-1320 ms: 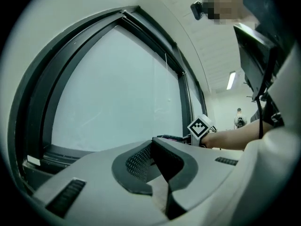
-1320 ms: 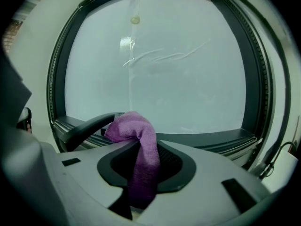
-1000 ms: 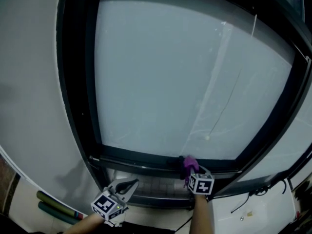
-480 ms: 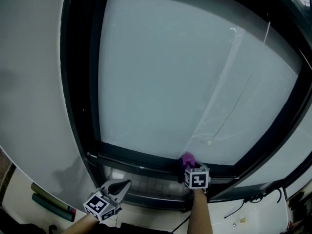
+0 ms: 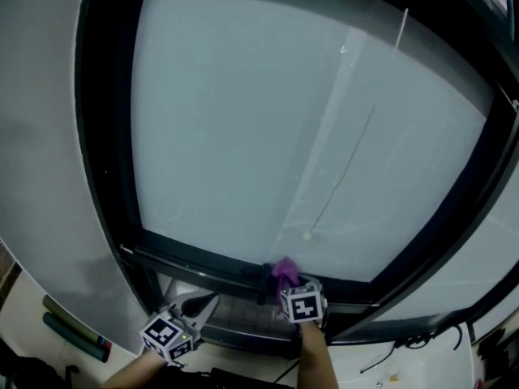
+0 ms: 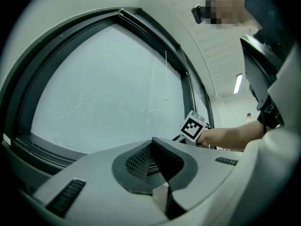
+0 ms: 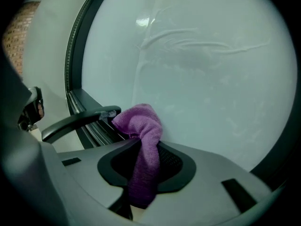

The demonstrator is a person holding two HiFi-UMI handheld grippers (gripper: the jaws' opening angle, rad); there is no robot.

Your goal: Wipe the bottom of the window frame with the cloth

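Purple cloth (image 7: 140, 126) in right claw (image 7: 143, 149), against window frame (image 5: 195, 266), left claw (image 6: 153, 142) closed

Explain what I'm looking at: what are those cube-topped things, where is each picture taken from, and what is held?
A person holds a pair of tongs in each hand; the marker cubes are part of them. The wide picture comes from a head camera facing a window. The other two come from cameras riding on the tongs. The right tongs are shut on a purple cloth, at the bottom of the window frame. The left tongs are shut and empty, off to the left.
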